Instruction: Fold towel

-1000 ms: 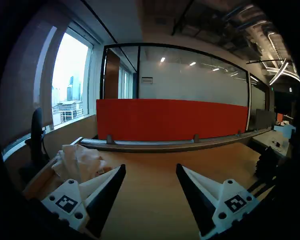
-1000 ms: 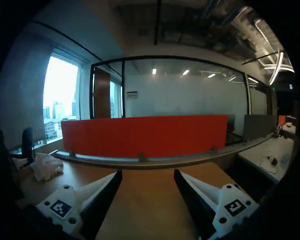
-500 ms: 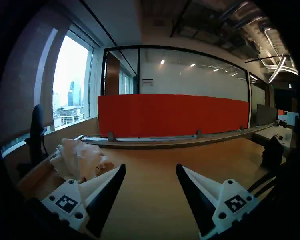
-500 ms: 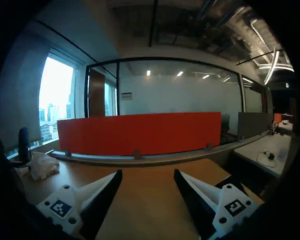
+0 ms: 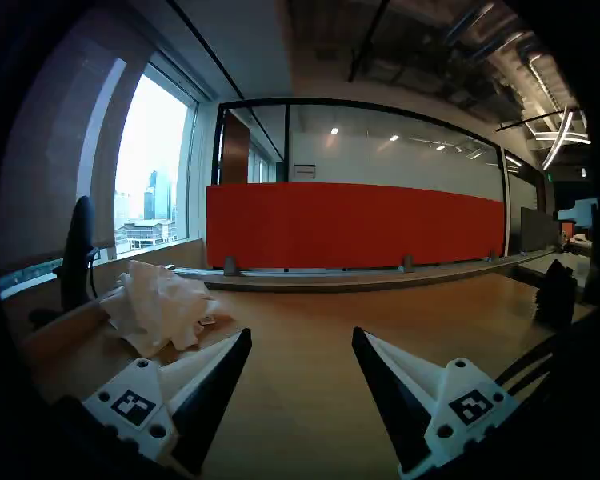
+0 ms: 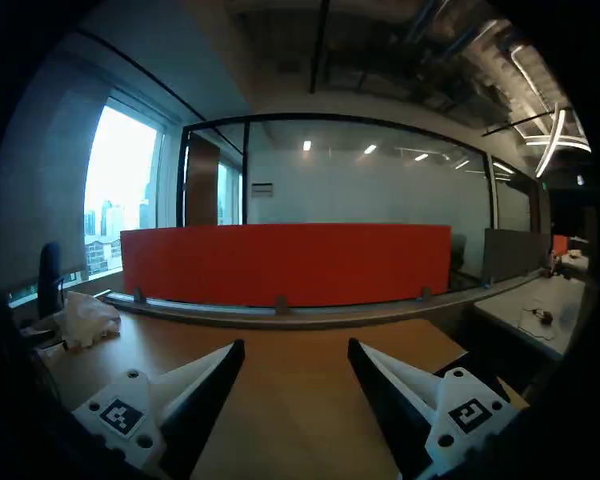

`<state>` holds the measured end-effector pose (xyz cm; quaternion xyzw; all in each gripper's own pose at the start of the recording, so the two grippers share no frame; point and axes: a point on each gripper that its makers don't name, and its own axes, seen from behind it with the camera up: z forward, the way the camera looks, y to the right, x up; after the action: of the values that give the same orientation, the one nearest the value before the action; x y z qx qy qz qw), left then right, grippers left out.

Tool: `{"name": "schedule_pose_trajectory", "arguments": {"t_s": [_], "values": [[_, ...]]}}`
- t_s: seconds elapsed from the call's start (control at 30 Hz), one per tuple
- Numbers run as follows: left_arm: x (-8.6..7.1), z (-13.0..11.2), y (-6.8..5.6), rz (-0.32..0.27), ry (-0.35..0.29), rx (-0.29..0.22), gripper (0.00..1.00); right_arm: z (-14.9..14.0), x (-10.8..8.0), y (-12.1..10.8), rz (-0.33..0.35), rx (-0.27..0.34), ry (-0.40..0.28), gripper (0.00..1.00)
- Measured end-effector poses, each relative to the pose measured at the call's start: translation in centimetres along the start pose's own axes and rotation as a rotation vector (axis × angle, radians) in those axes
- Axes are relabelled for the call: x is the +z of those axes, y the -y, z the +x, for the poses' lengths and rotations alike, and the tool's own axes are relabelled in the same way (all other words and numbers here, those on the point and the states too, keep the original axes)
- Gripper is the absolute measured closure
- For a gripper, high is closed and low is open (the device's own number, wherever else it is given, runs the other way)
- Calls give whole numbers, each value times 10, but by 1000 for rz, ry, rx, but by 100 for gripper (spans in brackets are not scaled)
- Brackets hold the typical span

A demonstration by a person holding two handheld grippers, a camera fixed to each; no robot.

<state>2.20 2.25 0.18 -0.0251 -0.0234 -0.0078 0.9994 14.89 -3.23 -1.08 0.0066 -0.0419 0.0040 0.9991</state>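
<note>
The left gripper (image 5: pixel 301 331) hangs low over the smooth brown wooden table (image 5: pixel 324 308). Its two white and black fingers stand wide apart and hold nothing. The crumpled white cloth towel (image 5: pixel 160 308) lies in a messy heap on the table. It is just ahead of the left finger, near the table's edge by the big bright window (image 5: pixel 152 196). The right gripper (image 6: pixel 295 342) also hangs over the table, its jaws wide open with nothing in them. In the right gripper view the towel is far off to the left. A long red panel (image 5: pixel 352 226) stands along the back of the table.
</note>
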Motion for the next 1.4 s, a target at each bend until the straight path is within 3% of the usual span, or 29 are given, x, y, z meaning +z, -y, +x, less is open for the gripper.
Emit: {"name": "schedule_pose_trajectory", "arguments": {"t_s": [0.3,0.57,1.4], "values": [[6,-27,11,19,-23,-29,7,5,3,-2,-16,-21,-30,0],[10,-36,26,45,-44,-13,7,5,3,2,-18,-32,-43,0],[5,-35,23,63,-76,16,7,-12,18,21,19,-17,-28,0]]}}
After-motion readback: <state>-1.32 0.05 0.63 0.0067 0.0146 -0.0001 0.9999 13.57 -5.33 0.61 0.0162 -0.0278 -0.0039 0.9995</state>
